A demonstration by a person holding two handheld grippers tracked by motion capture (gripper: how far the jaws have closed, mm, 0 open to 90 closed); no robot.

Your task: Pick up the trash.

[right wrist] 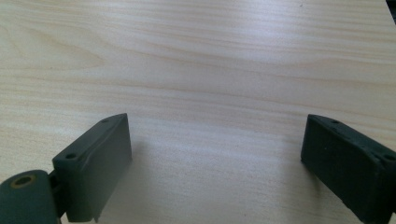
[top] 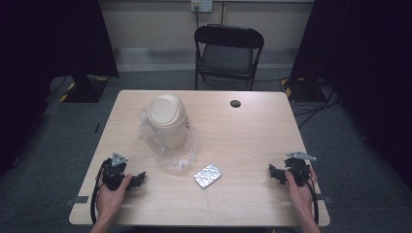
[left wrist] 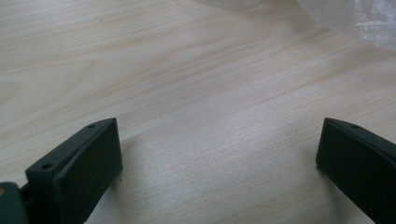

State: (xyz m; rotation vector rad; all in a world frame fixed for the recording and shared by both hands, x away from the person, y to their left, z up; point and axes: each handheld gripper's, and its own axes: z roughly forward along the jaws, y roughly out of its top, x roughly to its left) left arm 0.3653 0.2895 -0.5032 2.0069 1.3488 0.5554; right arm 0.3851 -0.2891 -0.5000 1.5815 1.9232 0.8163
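Observation:
A beige swing-lid bin (top: 167, 120) stands upright on crumpled clear plastic (top: 176, 156) left of the table's middle. A silver blister pack (top: 207, 175) lies flat toward the front centre. My left gripper (top: 140, 178) rests on the front left of the wooden table (top: 252, 136), held by a hand, jaws wide apart over bare wood (left wrist: 219, 140). My right gripper (top: 272, 172) rests at the front right, also open with nothing between its fingers (right wrist: 95, 158). An edge of the plastic (left wrist: 359, 21) shows at the top right of the left gripper view.
A small black round cap (top: 235, 103) sits in the tabletop near the far edge. A black folding chair (top: 228, 53) stands behind the table. Dark curtains flank both sides, and cables (top: 320, 104) lie on the floor at the right.

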